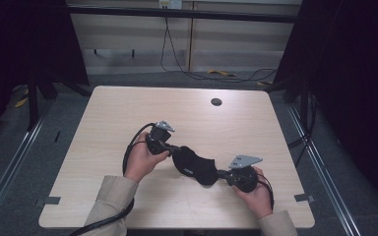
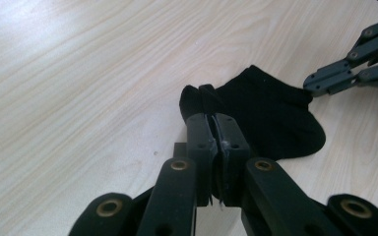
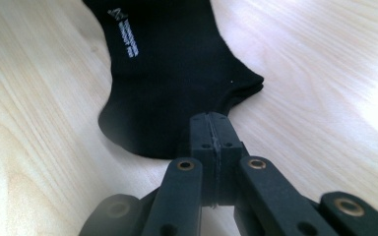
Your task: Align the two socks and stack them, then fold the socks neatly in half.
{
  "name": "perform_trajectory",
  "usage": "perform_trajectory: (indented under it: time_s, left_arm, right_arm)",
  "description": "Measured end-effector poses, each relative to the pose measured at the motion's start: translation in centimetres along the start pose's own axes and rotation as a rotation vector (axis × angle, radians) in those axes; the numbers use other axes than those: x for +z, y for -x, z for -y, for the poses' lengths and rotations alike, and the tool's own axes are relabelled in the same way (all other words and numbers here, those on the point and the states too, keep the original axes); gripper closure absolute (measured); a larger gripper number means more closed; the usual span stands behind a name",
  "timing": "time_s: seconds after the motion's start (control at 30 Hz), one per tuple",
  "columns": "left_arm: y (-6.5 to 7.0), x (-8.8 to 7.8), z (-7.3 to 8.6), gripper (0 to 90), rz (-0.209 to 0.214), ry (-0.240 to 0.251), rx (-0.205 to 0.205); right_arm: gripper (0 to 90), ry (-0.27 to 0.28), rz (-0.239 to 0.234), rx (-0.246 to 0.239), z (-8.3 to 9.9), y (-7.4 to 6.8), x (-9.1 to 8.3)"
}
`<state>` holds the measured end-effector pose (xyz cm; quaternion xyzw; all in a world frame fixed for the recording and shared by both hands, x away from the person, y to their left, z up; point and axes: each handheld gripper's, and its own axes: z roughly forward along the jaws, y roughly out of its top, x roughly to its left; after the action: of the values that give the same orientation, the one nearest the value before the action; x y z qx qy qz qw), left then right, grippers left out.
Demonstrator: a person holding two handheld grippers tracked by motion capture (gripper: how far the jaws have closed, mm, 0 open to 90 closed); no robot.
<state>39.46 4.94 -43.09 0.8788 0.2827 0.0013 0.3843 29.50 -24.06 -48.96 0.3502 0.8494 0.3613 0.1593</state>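
Observation:
A black ankle sock [image 1: 195,165] lies stretched on the light wooden table [image 1: 128,108] between my two grippers. My left gripper [image 1: 176,149] is shut on the sock's upper-left end. In the left gripper view its jaws [image 2: 215,133] pinch the fabric's edge, and the sock [image 2: 270,118] spreads out beyond them. My right gripper [image 1: 220,173] is shut on the lower-right end. In the right gripper view the closed jaws [image 3: 211,132] clamp the sock [image 3: 172,64] near its opening, and white lettering [image 3: 123,32] shows on the sock. The right gripper's fingers [image 2: 347,73] reach the sock's far edge.
A round dark cable hole [image 1: 216,102] sits near the table's far edge. Bare wood surrounds the sock on all sides. Dark frame posts and cables stand on the floor beyond the table, and metal rails run along both sides.

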Motion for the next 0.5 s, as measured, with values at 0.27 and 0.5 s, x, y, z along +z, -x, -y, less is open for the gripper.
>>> perform_trajectory:
  time_s: [0.27,0.5]
  left_arm:
    - [0.8,0.4,-0.6,86.5,0.014,-0.004,0.011]
    - [1.7,0.9,-1.1,86.5,0.032,-0.009,0.028]
  right_arm:
    - [90.0,-0.026,0.001,-0.02,-0.2,-0.6,0.5]
    - [90.0,-0.021,-0.005,-0.017,-0.2,-0.6,0.8]
